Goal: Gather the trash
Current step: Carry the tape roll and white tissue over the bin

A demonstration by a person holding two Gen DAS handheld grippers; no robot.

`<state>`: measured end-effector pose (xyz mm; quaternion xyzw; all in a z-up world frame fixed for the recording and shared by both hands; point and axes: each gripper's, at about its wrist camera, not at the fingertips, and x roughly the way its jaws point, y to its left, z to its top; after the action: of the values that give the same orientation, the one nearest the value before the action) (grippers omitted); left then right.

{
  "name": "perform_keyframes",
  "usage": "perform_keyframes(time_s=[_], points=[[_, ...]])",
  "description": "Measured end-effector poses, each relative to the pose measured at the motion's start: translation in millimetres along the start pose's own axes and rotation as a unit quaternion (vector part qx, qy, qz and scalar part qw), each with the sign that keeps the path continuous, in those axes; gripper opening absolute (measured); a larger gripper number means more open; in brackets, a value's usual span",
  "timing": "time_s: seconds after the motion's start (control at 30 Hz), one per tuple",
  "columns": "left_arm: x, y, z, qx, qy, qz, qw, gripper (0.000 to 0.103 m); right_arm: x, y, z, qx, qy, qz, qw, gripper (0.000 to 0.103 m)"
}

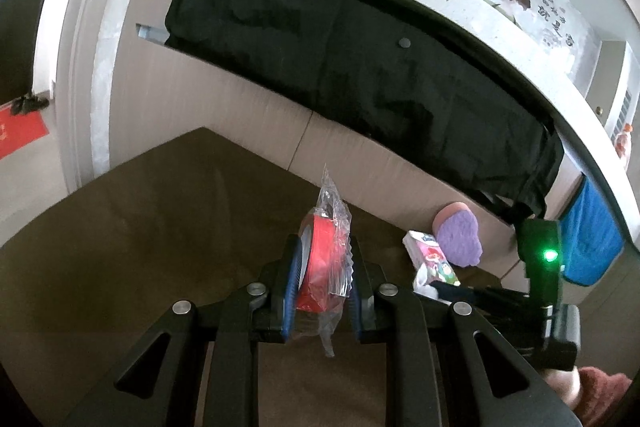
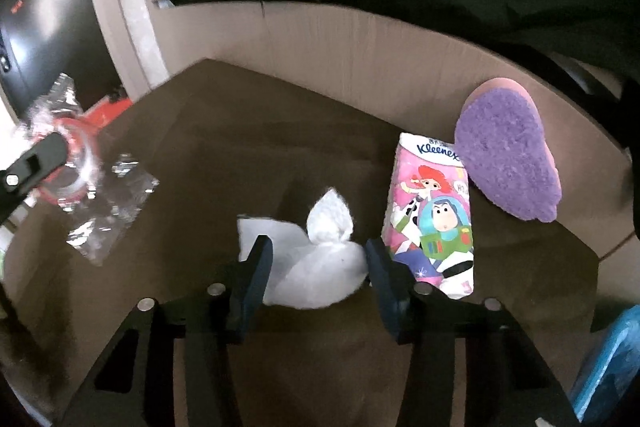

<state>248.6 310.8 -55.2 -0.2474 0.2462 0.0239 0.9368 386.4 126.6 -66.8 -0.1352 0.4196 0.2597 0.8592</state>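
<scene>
My left gripper [image 1: 323,267] is shut on a red tape roll in a clear plastic wrapper [image 1: 325,259], held above the brown tabletop [image 1: 140,227]. In the right wrist view that roll [image 2: 72,163] shows at far left with the left finger [image 2: 34,163] on it. My right gripper [image 2: 316,267] is open, its fingers on either side of a crumpled white tissue [image 2: 316,267] lying on the table. I cannot tell whether the pads touch it.
A Kleenex pack with cartoon print [image 2: 432,219] lies right of the tissue, and a purple sponge [image 2: 508,155] leans on the beige wall behind. A black cloth [image 1: 360,67] hangs from a grey shelf above. A blue cloth [image 1: 592,239] hangs at right.
</scene>
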Motion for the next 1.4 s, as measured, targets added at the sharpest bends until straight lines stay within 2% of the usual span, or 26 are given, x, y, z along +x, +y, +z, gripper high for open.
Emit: perform_keyframes(time_s=[0.07, 0.13, 0.17, 0.2, 0.47, 0.7, 1.03, 1.4], points=[[-0.7, -0.2, -0.5, -0.002, -0.001, 0.001, 1.0, 0.022, 3.6, 0.8, -0.2, 0.0, 0.005, -0.002, 1.0, 0.043], [-1.2, -0.2, -0.5, -0.001, -0.003, 0.004, 1.0, 0.022, 4.5, 0.2, -1.1, 0.0, 0.01, 0.002, 1.0, 0.034], [-0.8, -0.5, -1.0, 0.0, -0.002, 0.006, 1.0, 0.022, 5.0, -0.2, -1.8, -0.002, 0.015, 0.007, 1.0, 0.025], [-0.2, -0.9, -1.4, 0.0, -0.002, 0.007, 1.0, 0.022, 4.4, 0.4, -3.0, -0.005, 0.021, 0.01, 1.0, 0.024], [3.4, -7.6, -3.0, 0.012, 0.004, 0.019, 0.9997, 0.022, -34.5, 2.4, -20.6, -0.037, -0.001, 0.013, 0.999, 0.022], [-10.5, -36.6, -3.6, 0.047, -0.009, 0.032, 0.9984, 0.022, -88.3, -9.6, -36.5, -0.03, -0.039, 0.023, 0.999, 0.022], [-46.7, -126.8, -24.2, 0.103, 0.0, -0.028, 0.9942, 0.022, -182.3, -53.5, -77.9, 0.007, -0.111, 0.007, 0.994, 0.022], [-81.6, -237.7, -46.8, 0.172, 0.001, -0.093, 0.9807, 0.022, -275.4, -113.2, -130.9, 0.041, -0.194, -0.044, 0.979, 0.022]])
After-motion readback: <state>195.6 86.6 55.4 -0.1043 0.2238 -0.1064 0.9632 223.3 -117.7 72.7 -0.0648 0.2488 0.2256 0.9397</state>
